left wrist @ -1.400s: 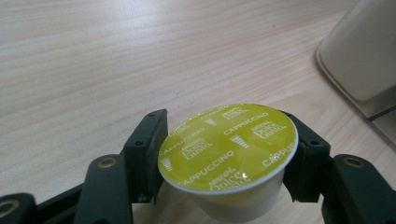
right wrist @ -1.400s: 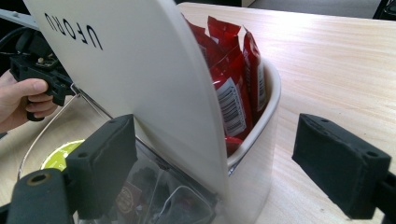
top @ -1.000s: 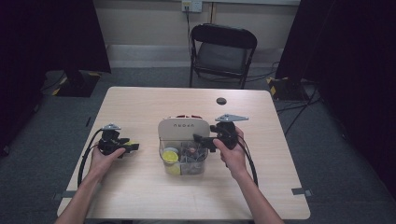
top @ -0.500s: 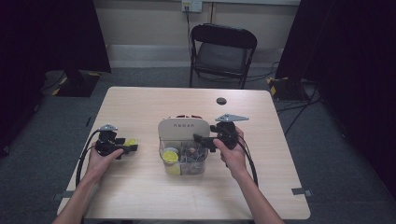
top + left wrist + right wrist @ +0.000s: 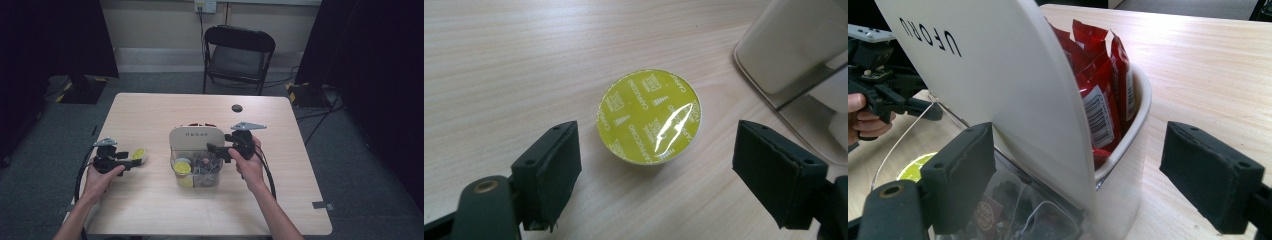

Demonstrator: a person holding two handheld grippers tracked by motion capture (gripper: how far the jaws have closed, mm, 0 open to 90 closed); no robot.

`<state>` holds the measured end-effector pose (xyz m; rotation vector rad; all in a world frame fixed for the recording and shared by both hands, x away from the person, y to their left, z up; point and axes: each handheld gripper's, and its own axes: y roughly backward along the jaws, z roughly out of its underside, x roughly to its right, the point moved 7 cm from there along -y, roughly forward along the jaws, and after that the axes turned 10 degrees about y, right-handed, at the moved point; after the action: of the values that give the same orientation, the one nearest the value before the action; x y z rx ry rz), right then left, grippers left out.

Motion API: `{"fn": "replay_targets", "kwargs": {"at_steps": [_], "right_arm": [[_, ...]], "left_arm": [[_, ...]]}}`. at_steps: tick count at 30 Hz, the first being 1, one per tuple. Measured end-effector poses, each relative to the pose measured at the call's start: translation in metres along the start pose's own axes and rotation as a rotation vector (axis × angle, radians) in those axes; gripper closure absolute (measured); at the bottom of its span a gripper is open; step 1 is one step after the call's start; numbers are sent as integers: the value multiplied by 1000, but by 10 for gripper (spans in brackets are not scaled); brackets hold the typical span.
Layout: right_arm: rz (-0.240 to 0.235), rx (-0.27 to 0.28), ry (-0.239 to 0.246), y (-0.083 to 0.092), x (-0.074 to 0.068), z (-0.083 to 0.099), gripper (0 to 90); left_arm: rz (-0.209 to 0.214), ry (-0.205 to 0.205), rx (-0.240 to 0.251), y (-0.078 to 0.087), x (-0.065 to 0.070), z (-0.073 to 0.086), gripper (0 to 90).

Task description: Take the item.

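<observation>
Capsule: the round yellow-green foil-lidded coffee capsule (image 5: pixel 649 116) lies lid-up on the pale wooden surface (image 5: pixel 150 210), left of the organiser and clear of it.
Left claw (image 5: pixel 674 170): jaws have just been opening; they now stand apart on either side of the capsule, pads off it.
Change: a second ago the capsule sat pinched in this claw; now it rests free on the wood, so the drop-off looks finished and the hand can likely go back for another.
Organiser: the clear plastic box with a cream upright divider (image 5: pixel 196 142) stands mid-surface; another yellow capsule (image 5: pixel 182 168) sits in its front compartment, red sachets (image 5: pixel 1100 95) behind the divider.
Right claw (image 5: pixel 1093 175): jaws apart, straddling the organiser's end wall without squeezing it.
</observation>
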<state>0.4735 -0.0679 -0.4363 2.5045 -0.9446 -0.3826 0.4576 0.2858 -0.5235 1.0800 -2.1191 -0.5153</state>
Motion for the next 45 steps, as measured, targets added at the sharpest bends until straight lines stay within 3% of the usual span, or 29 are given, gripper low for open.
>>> {"fn": "replay_targets", "kwargs": {"at_steps": [4, 8, 19, 25, 30, 32, 34, 37, 45], "right_arm": [[0, -2, 4, 0, 0, 0, 136], [0, -3, 7, 0, -1, 0, 138], [5, 2, 4, 2, 0, -1, 138], [7, 18, 1, 4, 0, -5, 141], [9, 36, 11, 7, -2, -11, 165], [-1, 48, 6, 8, -2, -14, 178], [-9, 54, 7, 9, -2, -17, 201], [-21, 61, 10, 11, -3, -21, 250], [-43, 86, 22, 17, -8, -27, 381]], "left_arm": [[3, -14, -14, 4, 7, 5, 200], [1, -70, -24, 7, 21, 16, 231], [11, -95, -53, 9, 37, 42, 227], [-31, -143, -68, 0, 39, 50, 228], [-65, -190, -41, -3, 39, 51, 222], [-88, -212, -16, -6, 39, 51, 217], [-122, -249, -20, -7, 38, 52, 215], [-148, -245, -23, -8, 37, 51, 188], [-158, -236, -26, -8, 36, 51, 157]]}}
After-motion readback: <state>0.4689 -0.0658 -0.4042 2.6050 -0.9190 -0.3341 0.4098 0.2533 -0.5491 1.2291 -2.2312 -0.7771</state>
